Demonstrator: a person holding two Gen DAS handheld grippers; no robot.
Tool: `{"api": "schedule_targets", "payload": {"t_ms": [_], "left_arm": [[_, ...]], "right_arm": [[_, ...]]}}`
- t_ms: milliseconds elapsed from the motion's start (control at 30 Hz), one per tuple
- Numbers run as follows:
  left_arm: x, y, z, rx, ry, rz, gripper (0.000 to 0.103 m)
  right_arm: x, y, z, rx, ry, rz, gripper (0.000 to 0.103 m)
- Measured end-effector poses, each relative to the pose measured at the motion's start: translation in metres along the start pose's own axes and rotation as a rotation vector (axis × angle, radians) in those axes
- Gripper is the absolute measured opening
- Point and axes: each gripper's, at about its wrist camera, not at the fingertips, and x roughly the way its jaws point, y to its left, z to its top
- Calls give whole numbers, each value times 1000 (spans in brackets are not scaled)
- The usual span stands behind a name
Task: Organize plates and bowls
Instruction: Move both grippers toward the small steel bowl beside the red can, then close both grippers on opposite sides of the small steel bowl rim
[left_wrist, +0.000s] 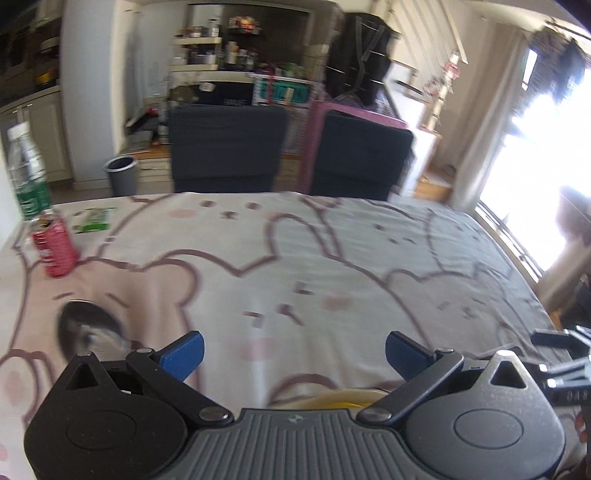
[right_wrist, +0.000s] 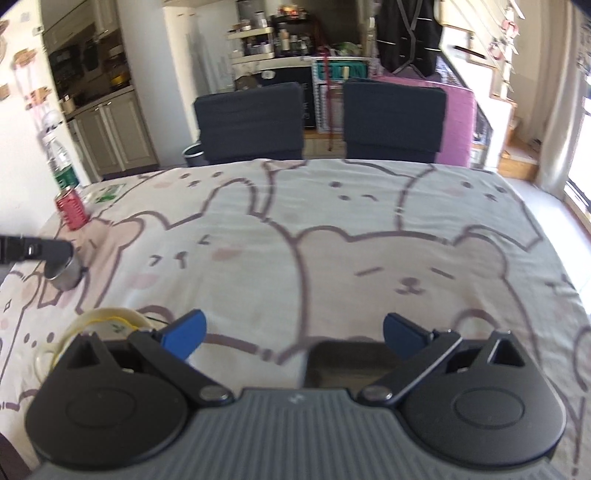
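Hovering w/ both released: left gripper (left_wrist: 294, 349) beside the steel bowl (left_wrist: 86, 332), right gripper (right_wrist: 294, 332) near the yellow-rimmed plate (right_wrist: 99, 319), prob. lining up pickups.

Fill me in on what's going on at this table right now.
A person holds a two-finger gripper in each hand over a table with a bear-print cloth. Both the left gripper and the right gripper are open and hold nothing. A steel bowl sits to the left, a yellow-rimmed dish lies between the grippers, and a dark item lies just under the right one. A red can and a water bottle stand at the far left.
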Motion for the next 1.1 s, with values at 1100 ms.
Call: {"api": "schedule_targets", "payload": {"t_ms": [1100], "left_arm": [[77,241,3,-260,75,284,103]], "right_arm": [[185,276,64,69,153,265,103]]}}
